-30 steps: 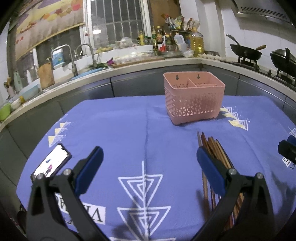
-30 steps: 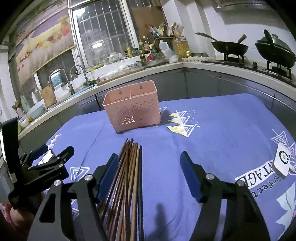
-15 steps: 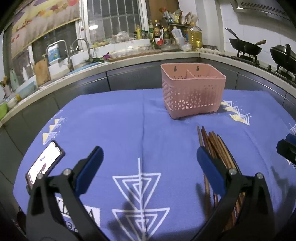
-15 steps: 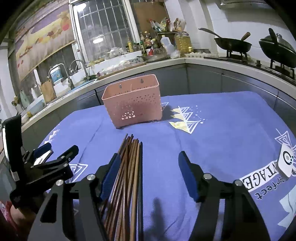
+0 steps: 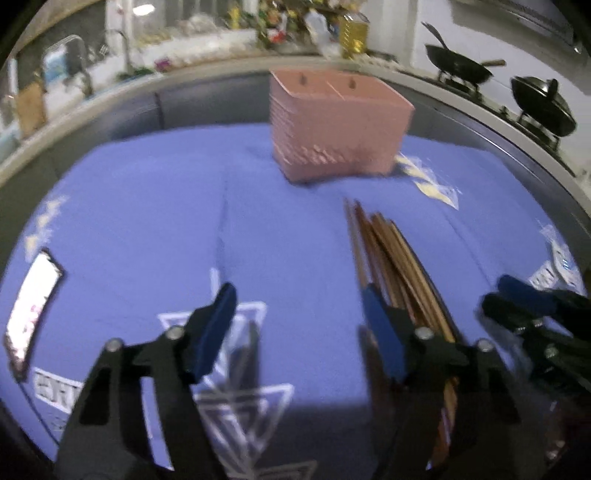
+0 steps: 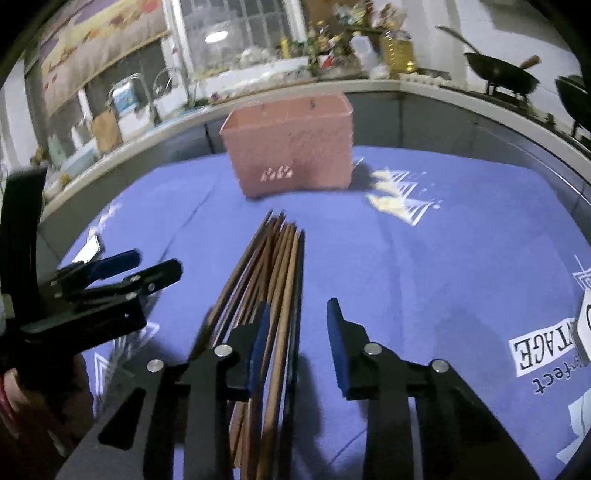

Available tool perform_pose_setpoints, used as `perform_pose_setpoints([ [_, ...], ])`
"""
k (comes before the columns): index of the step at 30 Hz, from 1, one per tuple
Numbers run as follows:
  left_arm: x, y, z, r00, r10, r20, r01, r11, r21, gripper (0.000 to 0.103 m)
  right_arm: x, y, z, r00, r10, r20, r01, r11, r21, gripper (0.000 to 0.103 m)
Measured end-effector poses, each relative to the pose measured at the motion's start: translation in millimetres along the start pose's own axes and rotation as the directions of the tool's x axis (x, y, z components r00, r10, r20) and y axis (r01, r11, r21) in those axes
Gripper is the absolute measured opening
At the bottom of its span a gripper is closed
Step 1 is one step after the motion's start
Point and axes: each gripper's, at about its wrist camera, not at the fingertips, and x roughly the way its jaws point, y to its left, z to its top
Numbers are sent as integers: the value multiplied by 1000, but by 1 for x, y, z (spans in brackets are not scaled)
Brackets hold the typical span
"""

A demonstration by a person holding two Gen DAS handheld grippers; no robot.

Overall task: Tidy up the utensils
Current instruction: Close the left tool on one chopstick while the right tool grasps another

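While the blue tablecloth (image 6: 424,266) carries everything, the pink basket (image 6: 291,147) stands toward its far edge, chopsticks (image 6: 280,266) bundled mid-cloth. Right gripper (image 6: 295,332) is closing around some sticks, not yet pressing; left gripper (image 5: 295,325) narrows over bare cloth. Pinching few could scatter the rest.

Each gripper (image 5: 299,328) (image 6: 295,332) is black plastic with blue pads (image 5: 380,332) and silver screws (image 6: 222,350).

Barred window (image 6: 236,33) above cluttered kitchen counter (image 6: 369,86); woks (image 5: 458,68) at right.
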Motion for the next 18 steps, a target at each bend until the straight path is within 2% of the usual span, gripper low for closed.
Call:
perform_pose_setpoints([
  [2, 4, -3, -2, 999, -30, -22, 30, 999, 10, 56, 6, 3, -4, 1000, -6, -22, 6, 1000, -22, 28],
  [6, 14, -15, -7, 997, -37, -66, 40, 998, 56, 47, 18, 1, -12, 997, -43, -64, 39, 998, -49, 24],
  [10, 20, -24, -10, 994, -52, -94, 60, 995, 83, 47, 23, -5, -17, 995, -29, -95, 25, 999, -33, 23],
  [14, 25, -31, -12, 993, -51, -107, 63, 993, 105, 47, 25, 2, -19, 995, -34, -96, 27, 997, -66, 23],
  [18, 30, -34, -14, 994, -17, -111, 31, 991, 128, 47, 25, 1, -20, 994, -64, -87, 56, 994, -92, 23],
])
